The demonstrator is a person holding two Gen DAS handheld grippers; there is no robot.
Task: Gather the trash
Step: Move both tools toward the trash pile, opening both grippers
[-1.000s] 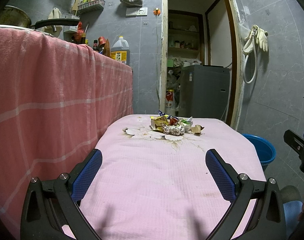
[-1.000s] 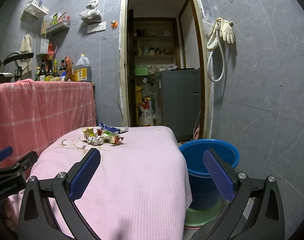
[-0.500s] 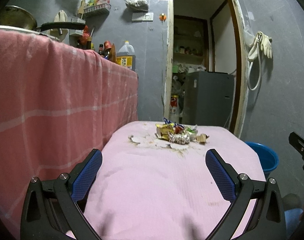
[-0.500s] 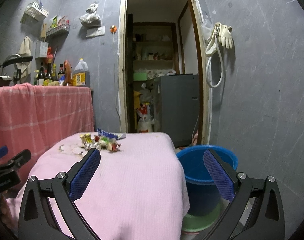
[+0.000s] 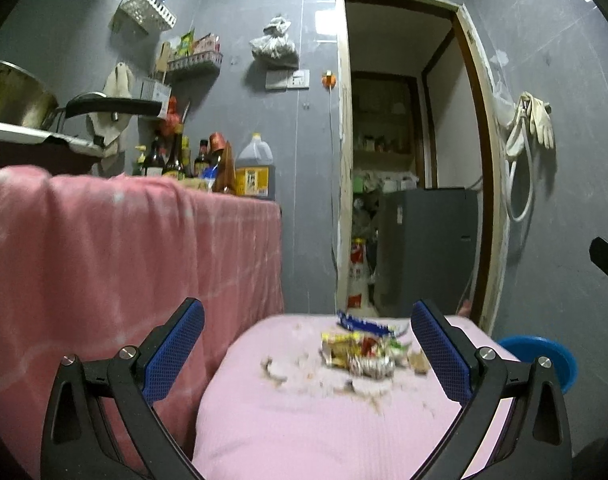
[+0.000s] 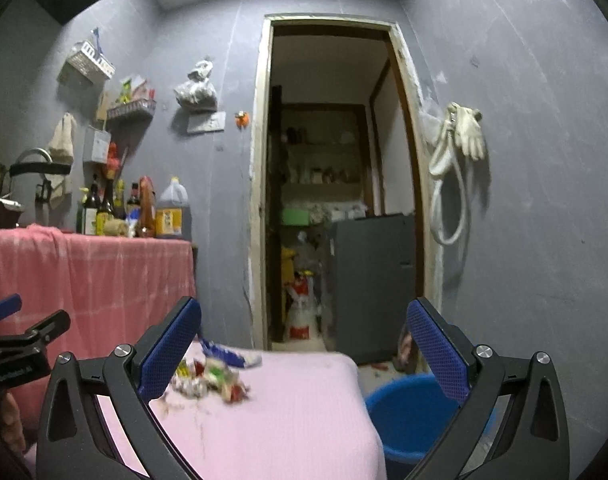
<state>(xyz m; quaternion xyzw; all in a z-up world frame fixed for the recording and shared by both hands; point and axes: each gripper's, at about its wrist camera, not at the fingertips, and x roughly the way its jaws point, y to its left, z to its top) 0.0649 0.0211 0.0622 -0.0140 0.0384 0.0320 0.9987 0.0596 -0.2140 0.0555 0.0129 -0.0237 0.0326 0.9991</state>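
A small heap of trash [image 5: 364,354], wrappers and crumpled foil, lies at the far end of a low table with a pink cloth [image 5: 304,432]. The heap also shows in the right wrist view [image 6: 209,376], blurred. My left gripper [image 5: 308,354] is open and empty, held back from the heap. My right gripper [image 6: 304,354] is open and empty, to the right of the left one. A blue bucket [image 6: 408,420] stands on the floor right of the table; its rim shows in the left wrist view [image 5: 540,356].
A counter draped in pink cloth [image 5: 123,264] stands left of the table, with bottles [image 5: 175,160] and an oil jug [image 5: 253,172] on top. A doorway [image 6: 336,200] opens behind the table with a grey appliance [image 6: 376,280] inside. Gloves and a hose [image 6: 460,148] hang on the right wall.
Both grippers have tilted upward, so the table and trash sit lower in both views and more wall and ceiling show. Both stay open and empty.
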